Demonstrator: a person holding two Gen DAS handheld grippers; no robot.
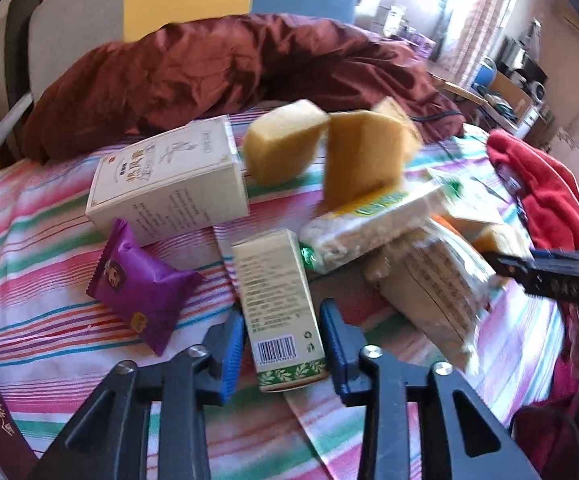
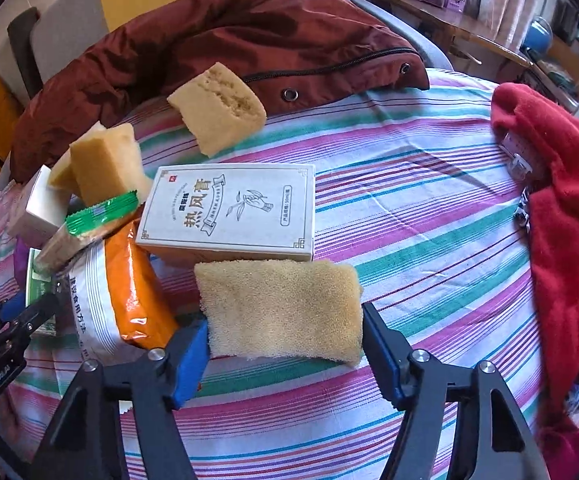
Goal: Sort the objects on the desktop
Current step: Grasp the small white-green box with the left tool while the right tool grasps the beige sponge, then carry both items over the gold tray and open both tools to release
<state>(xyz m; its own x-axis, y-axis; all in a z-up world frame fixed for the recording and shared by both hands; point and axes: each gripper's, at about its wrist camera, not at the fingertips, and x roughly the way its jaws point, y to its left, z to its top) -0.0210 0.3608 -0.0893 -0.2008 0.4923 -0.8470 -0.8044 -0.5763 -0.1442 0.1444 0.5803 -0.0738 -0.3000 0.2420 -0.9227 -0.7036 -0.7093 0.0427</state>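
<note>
In the left wrist view my left gripper (image 1: 283, 344) stands open around a small cream box with a green leaf band (image 1: 279, 312); a gap shows on each side. Beyond it lie a purple snack packet (image 1: 139, 284), a larger cream box (image 1: 169, 184), two yellow sponges (image 1: 285, 140) (image 1: 363, 156), a green-labelled cracker pack (image 1: 373, 220) and a white-orange bag (image 1: 433, 280). In the right wrist view my right gripper (image 2: 285, 344) is closed on a flat yellow sponge (image 2: 281, 312), its pads touching both ends. A cream box (image 2: 229, 212) lies just behind it.
A striped cloth (image 2: 409, 208) covers the table. A dark red jacket (image 2: 229, 40) lies along the far edge and a red garment (image 2: 561, 208) at the right. A torn sponge (image 2: 219, 108) rests near the jacket. The white-orange bag (image 2: 129, 280) lies left of my right gripper.
</note>
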